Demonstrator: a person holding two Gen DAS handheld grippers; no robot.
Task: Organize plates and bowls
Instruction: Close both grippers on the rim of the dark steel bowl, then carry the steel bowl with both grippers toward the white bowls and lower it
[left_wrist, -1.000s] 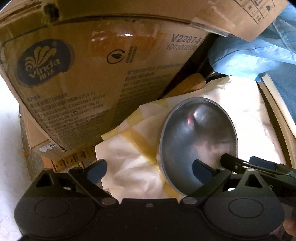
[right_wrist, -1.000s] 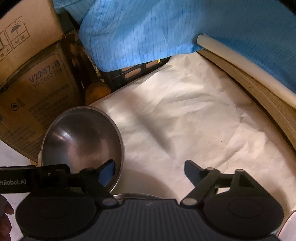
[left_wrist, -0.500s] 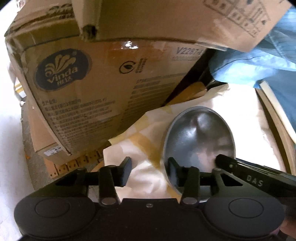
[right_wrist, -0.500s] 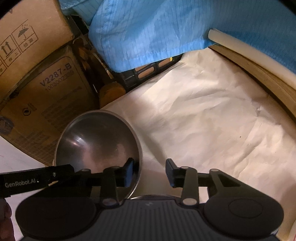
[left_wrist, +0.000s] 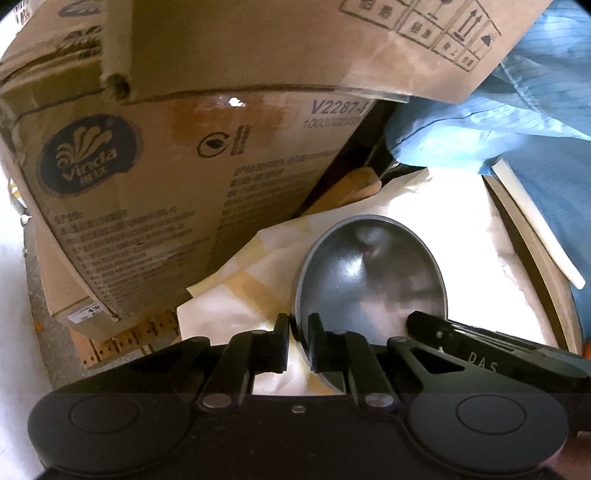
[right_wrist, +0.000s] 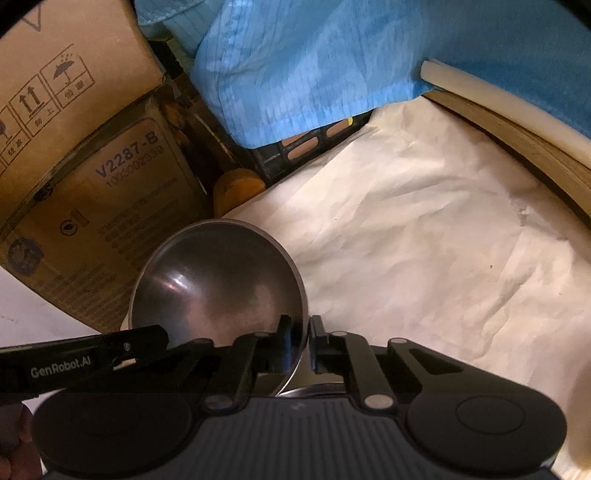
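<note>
We pinch the steel bowl (left_wrist: 369, 280), beside the Vinda box (left_wrist: 147, 177), with both: left hand-held gripper (left_wrist: 297, 345) and right hand-held gripper (right_wrist: 297, 347) clamp opposite rims. Lift evenly, keeping it level.

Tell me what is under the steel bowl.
White paper lies under the bowl; a second metal rim shows just below it. The tongs hide the rest.

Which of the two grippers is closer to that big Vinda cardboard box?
Left. The left gripper pinches the metal bowl rim on the side facing the Vinda box. The right gripper pinches the opposite rim, across the bowl from the box.
</note>
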